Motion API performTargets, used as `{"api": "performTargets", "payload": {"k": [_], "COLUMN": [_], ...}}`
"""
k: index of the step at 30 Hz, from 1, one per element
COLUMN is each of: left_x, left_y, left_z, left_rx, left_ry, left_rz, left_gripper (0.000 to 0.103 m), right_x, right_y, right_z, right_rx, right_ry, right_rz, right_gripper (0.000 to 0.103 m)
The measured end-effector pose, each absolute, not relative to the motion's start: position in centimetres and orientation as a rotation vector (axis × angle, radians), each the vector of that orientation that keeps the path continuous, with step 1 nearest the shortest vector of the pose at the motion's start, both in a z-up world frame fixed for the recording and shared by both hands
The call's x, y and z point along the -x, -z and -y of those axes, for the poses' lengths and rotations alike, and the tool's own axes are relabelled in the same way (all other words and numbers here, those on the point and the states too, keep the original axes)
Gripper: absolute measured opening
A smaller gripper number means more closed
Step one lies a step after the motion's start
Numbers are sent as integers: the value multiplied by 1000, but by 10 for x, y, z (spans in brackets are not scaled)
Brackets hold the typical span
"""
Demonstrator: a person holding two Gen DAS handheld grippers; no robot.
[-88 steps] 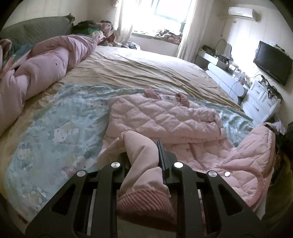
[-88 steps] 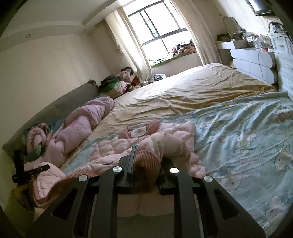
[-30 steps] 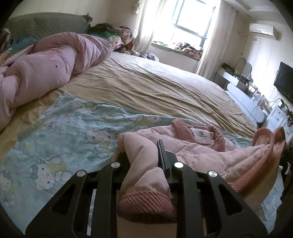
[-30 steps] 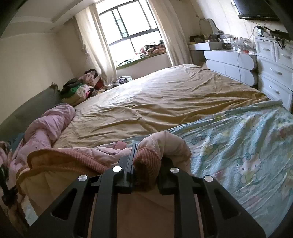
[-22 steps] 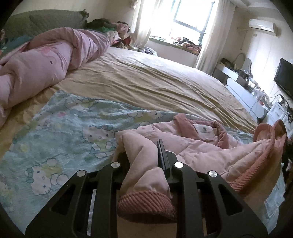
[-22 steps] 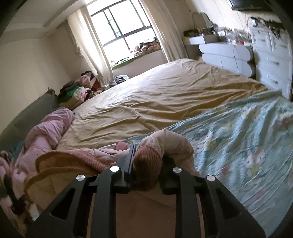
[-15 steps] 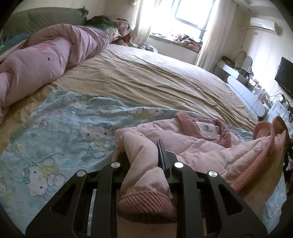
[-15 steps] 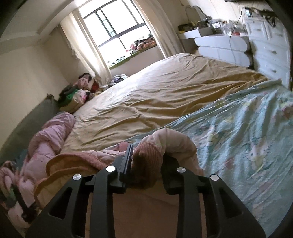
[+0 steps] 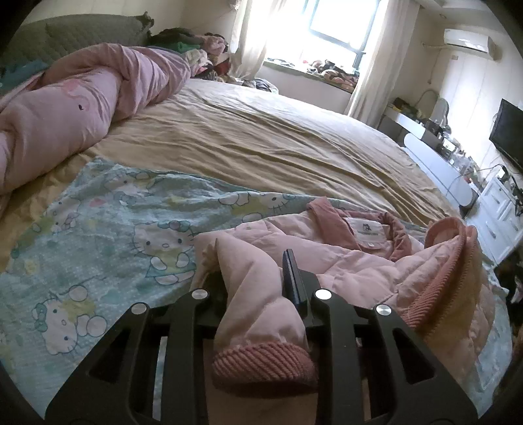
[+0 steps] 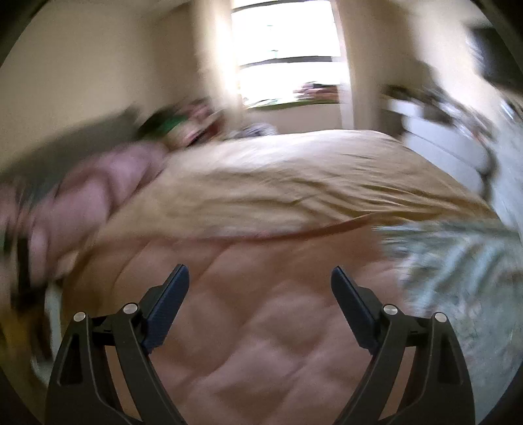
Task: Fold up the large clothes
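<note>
- The right gripper [image 10: 260, 307] held a ribbed pink cuff a moment ago. Now it has let go, and its two fingers are spread wide with nothing between them.
- The left gripper [image 9: 258, 281] has not changed. It is clenched on the sleeve [image 9: 258, 294] of the pink jacket [image 9: 353, 261], and the cuff [image 9: 263, 363] hangs near the camera.
- The left view is much the same as before.
- There is one jacket. It lies on the near right part of the bed [image 9: 261, 140], on the blue cat sheet [image 9: 130, 222].
- I count one pink blanket [image 9: 81, 104], far left, one window [image 9: 336, 29], and two grippers.
- The right view is very blurry. The pink padded cloth [image 10: 261, 327] under the open fingers looks like the jacket, but it is hard to tell.
- The jacket's right side is cut off in the left view.
</note>
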State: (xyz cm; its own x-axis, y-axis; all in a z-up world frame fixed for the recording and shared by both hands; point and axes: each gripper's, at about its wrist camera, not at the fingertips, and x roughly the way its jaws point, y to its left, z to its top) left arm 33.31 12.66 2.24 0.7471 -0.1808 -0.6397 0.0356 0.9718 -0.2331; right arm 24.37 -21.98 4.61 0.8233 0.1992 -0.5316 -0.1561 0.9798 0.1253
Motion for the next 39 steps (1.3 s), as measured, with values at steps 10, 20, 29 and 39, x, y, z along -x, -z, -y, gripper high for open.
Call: {"api": "performTargets", "payload": {"k": [10,20,29,39], "left_x": [-308,-276,-282,-276], "left_y": [-70,-104,-10,25], "left_z": [-123,-137,-160,-147], "left_rx": [267,221,231,216], "left_ry": [188,136,92,150], "left_rz": [-611,-496,-738,-836], "left_gripper": [70,86,86,91], "right_x": [-265,-250,-244,-276], "right_y": [40,-1,-6,27], "right_z": [131,203,337,350], "right_rx": [-18,-124,-204,-198], "right_ry": [-316,-257,82,5], "right_rz": [-846,-727,-720,-816], "right_gripper": [90,93,94,94]}}
